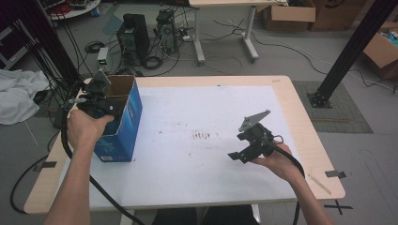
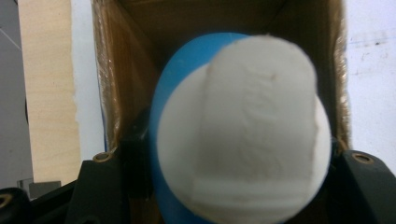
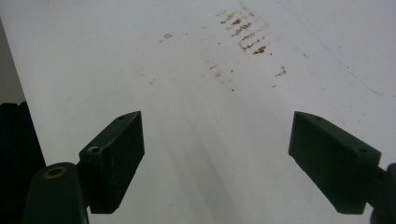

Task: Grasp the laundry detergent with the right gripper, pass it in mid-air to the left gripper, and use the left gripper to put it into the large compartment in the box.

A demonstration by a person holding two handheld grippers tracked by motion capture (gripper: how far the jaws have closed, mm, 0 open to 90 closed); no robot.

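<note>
The left gripper (image 1: 104,96) holds a round object (image 2: 243,130), blue with a white, slightly rough face, over the open blue box (image 1: 123,123). The right gripper (image 3: 217,161) stands wide open, holding nothing.

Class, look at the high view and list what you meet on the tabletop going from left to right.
Left hand with the left gripper → open blue box → brown smudge marks on the white table → right gripper → right hand.
</note>
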